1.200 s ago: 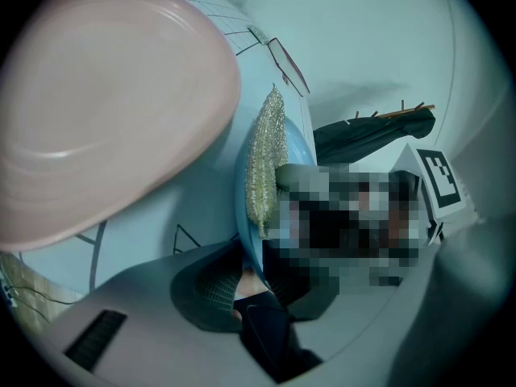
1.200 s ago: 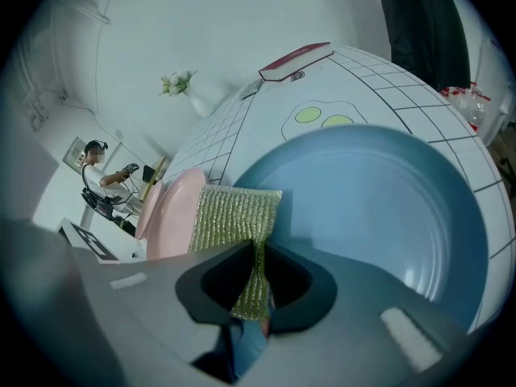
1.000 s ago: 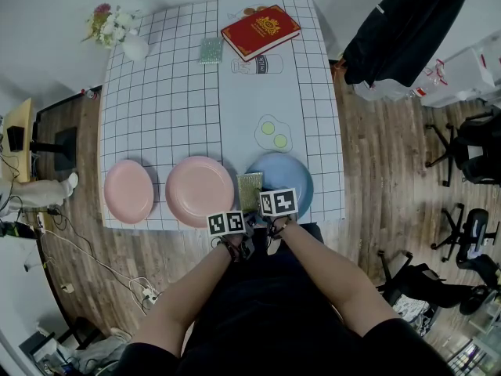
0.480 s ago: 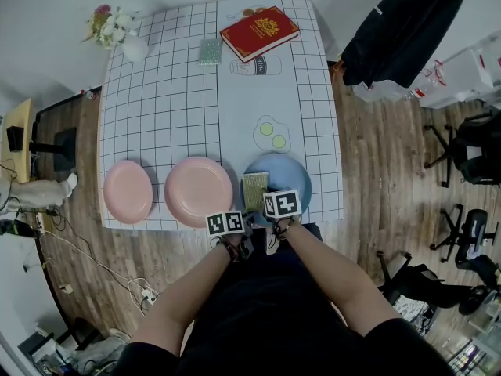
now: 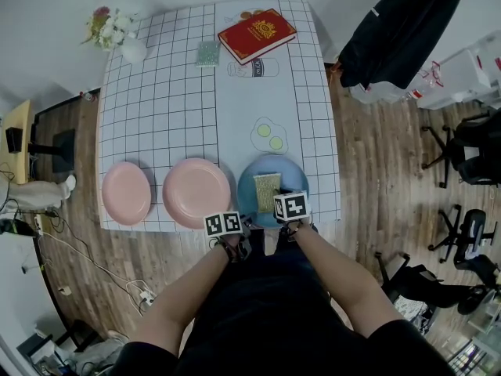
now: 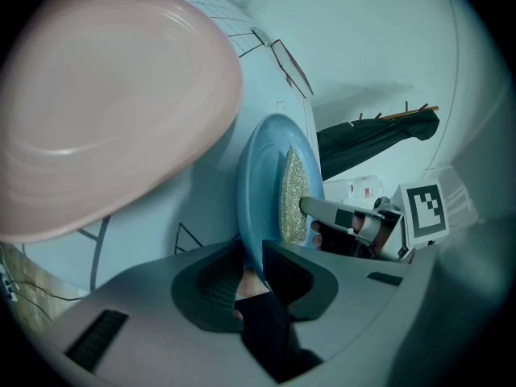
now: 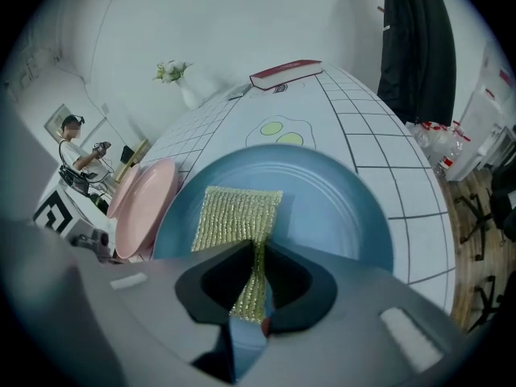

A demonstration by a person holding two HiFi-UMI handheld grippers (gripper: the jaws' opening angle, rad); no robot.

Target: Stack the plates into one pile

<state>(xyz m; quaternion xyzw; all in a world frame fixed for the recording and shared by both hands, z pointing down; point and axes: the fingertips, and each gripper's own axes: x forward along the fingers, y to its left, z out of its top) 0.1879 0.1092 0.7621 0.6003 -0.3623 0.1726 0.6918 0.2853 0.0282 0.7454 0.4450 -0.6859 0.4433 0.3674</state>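
Note:
A blue plate (image 5: 293, 185) sits at the table's near edge, right of two pink plates (image 5: 196, 193) (image 5: 126, 193) that lie side by side. A yellow-green scouring cloth (image 5: 267, 190) lies on the blue plate's middle. My left gripper (image 5: 243, 219) is shut on the blue plate's near-left rim (image 6: 256, 200), with the rim running between its jaws (image 6: 250, 256). The larger pink plate (image 6: 105, 111) fills that view's upper left. My right gripper (image 5: 275, 207) is shut on the cloth's near edge (image 7: 242, 216), above the blue plate (image 7: 339, 208).
The checked table (image 5: 156, 92) carries a red book (image 5: 258, 32), a small green pad (image 5: 208, 52) and a white vase of flowers (image 5: 129, 44) at its far end. A dark coat (image 5: 407, 30) and office chairs (image 5: 470, 147) stand to the right.
My right gripper has moved right with the cloth, from the blue plate's left edge to its middle. The left gripper has stayed on the rim.

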